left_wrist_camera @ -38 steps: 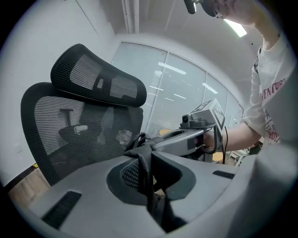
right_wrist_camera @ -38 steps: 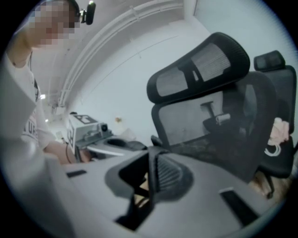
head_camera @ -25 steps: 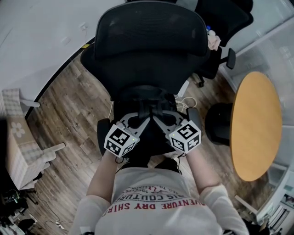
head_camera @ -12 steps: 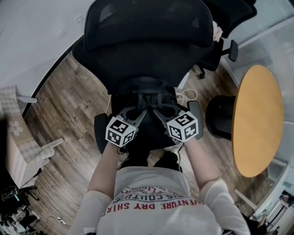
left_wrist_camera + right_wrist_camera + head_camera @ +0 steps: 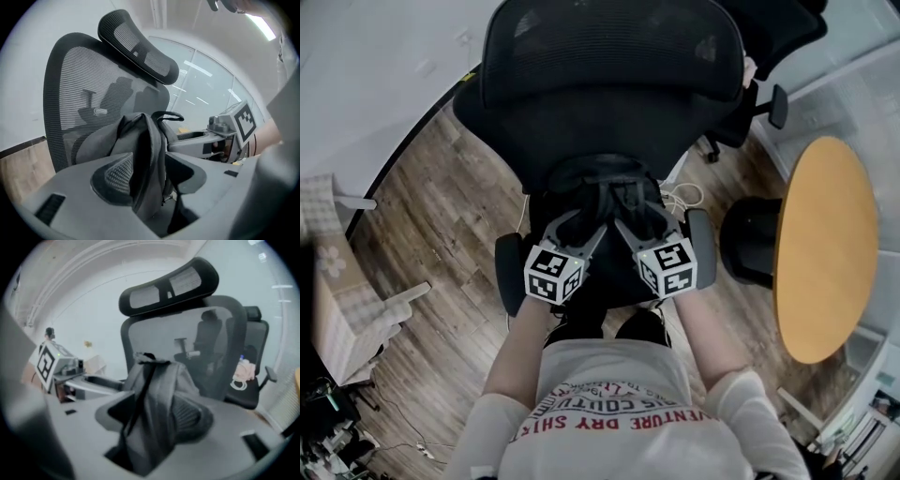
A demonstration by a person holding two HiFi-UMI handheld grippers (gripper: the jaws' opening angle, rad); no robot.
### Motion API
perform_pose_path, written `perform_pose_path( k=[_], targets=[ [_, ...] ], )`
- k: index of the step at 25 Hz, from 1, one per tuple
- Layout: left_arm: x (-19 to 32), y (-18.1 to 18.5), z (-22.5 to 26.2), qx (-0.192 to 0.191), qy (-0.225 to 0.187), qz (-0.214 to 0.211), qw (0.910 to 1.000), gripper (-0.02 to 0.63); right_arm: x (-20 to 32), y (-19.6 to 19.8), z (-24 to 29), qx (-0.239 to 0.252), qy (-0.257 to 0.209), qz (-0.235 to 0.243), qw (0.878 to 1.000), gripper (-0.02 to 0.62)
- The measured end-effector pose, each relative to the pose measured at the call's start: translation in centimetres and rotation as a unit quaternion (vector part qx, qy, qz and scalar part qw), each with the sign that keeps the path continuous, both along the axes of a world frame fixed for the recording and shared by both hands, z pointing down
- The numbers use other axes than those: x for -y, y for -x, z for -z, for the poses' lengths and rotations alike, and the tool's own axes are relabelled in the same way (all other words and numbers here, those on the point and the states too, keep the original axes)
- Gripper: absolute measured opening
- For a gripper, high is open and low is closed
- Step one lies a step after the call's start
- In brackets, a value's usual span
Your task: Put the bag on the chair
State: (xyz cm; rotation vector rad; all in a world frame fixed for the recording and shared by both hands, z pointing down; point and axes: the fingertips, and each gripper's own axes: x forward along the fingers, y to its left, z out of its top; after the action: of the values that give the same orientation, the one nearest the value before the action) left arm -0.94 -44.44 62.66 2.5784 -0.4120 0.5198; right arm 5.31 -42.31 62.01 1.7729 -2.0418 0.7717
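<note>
The black bag (image 5: 602, 187) stands upright on the seat of the black mesh office chair (image 5: 609, 84), leaning near its backrest. My left gripper (image 5: 577, 223) and right gripper (image 5: 639, 223) reach side by side into the bag's near side. Both sets of jaws are opening. In the left gripper view a fold of the bag (image 5: 140, 140) hangs between the spread jaws of the left gripper (image 5: 154, 176), with a gap on its right. In the right gripper view the bag's fabric (image 5: 159, 390) lies loose between the wide jaws of the right gripper (image 5: 154, 420).
A round wooden table (image 5: 825, 253) stands at the right, with a black stool (image 5: 748, 248) under its edge. A second black chair (image 5: 759, 47) is behind at the top right. White cables (image 5: 680, 199) lie on the wood floor by the seat. A pale box (image 5: 337, 281) sits at the left.
Both grippers have spread their jaws and let go of the bag's fabric. The bag now stands on the seat by itself. The grippers have drawn slightly closer together.
</note>
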Motion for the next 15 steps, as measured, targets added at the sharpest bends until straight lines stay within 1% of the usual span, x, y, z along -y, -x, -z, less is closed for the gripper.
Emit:
perform_pose_path(
  k=[2, 4, 7, 10, 13, 14, 15],
  targets=[
    [0.0, 0.1, 1.0, -0.015, -0.003, 0.012, 0.9998, 0.232, -0.5, -1.5, 0.9, -0.025, -0.019, -0.041, 0.999, 0.256],
    [-0.1, -0.1, 2.3, -0.031, -0.008, 0.022, 0.9992, 0.232, -1.0, -2.6, 2.1, -0.045, -0.037, -0.058, 0.997, 0.256],
    [-0.3, -0.6, 4.1, -0.049, -0.021, 0.036, 0.9979, 0.232, -1.6, -2.6, 3.2, -0.042, -0.048, -0.043, 0.997, 0.256],
    [-0.7, -0.3, 5.9, -0.059, -0.022, 0.051, 0.9967, 0.223, -2.1, -1.6, 4.2, -0.031, -0.049, -0.021, 0.998, 0.256],
    [-1.4, 0.2, 8.2, -0.062, -0.048, 0.042, 0.996, 0.151, -2.3, -0.4, 6.3, -0.024, -0.064, 0.007, 0.998, 0.25],
    [-1.5, 0.4, 9.0, -0.064, -0.058, 0.044, 0.9953, 0.115, -2.4, -0.2, 7.3, -0.029, -0.074, 0.011, 0.997, 0.203],
    [-1.6, 0.6, 9.8, -0.065, -0.068, 0.049, 0.9944, 0.079, -2.5, -0.3, 8.4, -0.037, -0.085, 0.008, 0.996, 0.105]
  ],
)
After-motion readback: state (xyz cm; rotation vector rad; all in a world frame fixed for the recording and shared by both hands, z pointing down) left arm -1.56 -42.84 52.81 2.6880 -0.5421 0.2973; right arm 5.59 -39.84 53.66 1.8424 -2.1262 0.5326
